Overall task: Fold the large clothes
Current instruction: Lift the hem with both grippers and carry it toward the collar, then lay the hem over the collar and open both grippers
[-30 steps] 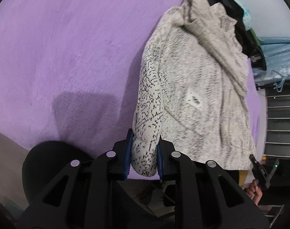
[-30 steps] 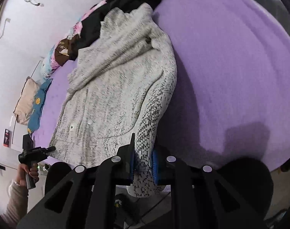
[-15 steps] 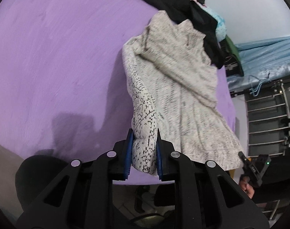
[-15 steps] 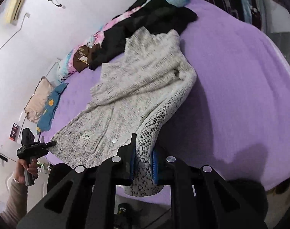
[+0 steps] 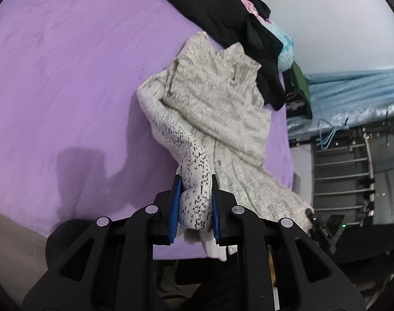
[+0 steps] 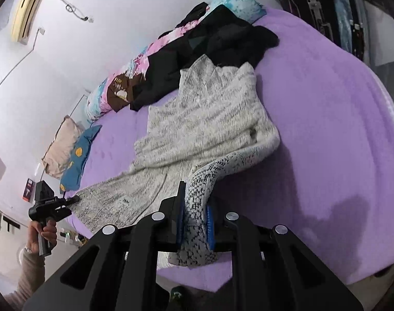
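Note:
A large grey-and-white knit sweater (image 5: 217, 98) (image 6: 209, 119) lies lengthwise on a purple bed (image 5: 67, 77), its neck towards the far end. My left gripper (image 5: 194, 178) is shut on a bunched, black-flecked strip of its near left edge, raised off the bed. My right gripper (image 6: 195, 197) is shut on the matching strip at the near right edge, also raised. The right wrist view shows the left gripper (image 6: 75, 198) far left in a person's hand (image 6: 45, 230), pinching the sweater's corner. Between the two held ends the fabric sags.
A heap of black and pink clothes (image 5: 217, 10) (image 6: 222, 41) lies just beyond the sweater's neck. A beige pillow (image 6: 62, 150) and a blue cushion (image 6: 77, 160) sit by the wall. A metal ladder frame (image 5: 344, 171) and light blue bedding (image 5: 352, 96) stand right of the bed.
Both grippers have risen and tilted up, still clamped on the sweater. Its near end has come up off the bed, and more of the far pile and room shows.

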Motion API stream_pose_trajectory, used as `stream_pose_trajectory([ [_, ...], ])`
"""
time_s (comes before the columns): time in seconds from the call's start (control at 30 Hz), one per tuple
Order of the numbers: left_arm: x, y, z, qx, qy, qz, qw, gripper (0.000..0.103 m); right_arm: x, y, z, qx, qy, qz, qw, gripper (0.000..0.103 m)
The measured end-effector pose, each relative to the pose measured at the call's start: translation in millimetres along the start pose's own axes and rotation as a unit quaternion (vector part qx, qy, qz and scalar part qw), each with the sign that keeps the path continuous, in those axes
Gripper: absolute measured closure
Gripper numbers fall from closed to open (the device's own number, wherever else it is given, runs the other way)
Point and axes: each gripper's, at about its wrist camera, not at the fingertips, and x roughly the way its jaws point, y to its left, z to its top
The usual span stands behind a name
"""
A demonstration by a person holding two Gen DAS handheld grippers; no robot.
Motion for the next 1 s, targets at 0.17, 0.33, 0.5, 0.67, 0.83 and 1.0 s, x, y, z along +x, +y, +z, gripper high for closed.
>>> stream_pose_trajectory([
  [0.17, -0.1, -17.6, 37.2, 0.0, -0.002, -0.001, 1.0, 0.084, 11.0, 3.3, 38.0, 0.009, -0.011, -0.004, 1.0, 0.09],
  [0.33, 8.2, -40.8, 86.6, 0.017, -0.014, 0.027, 0.9994, 0.084, 28.6, 11.1, 83.8, 0.001, -0.016, -0.007, 1.0, 0.09],
  [0.5, 20.4, -63.6, 138.3, 0.035, -0.022, 0.042, 0.9982, 0.084, 54.9, 10.3, 135.2, 0.004, -0.021, -0.011, 1.0, 0.09],
  [0.67, 44.1, -79.4, 193.1, 0.045, -0.023, 0.063, 0.9968, 0.084, 91.5, -5.3, 183.6, 0.032, -0.021, -0.013, 0.999, 0.09],
  [0.83, 75.5, -83.7, 246.6, 0.047, -0.019, 0.092, 0.9944, 0.084, 132.7, -29.0, 222.7, 0.062, -0.018, -0.017, 0.998, 0.09],
  [1.0, 108.8, -73.9, 293.1, 0.035, -0.015, 0.114, 0.9927, 0.084, 167.8, -50.3, 249.1, 0.084, -0.01, -0.029, 0.996, 0.09],
])
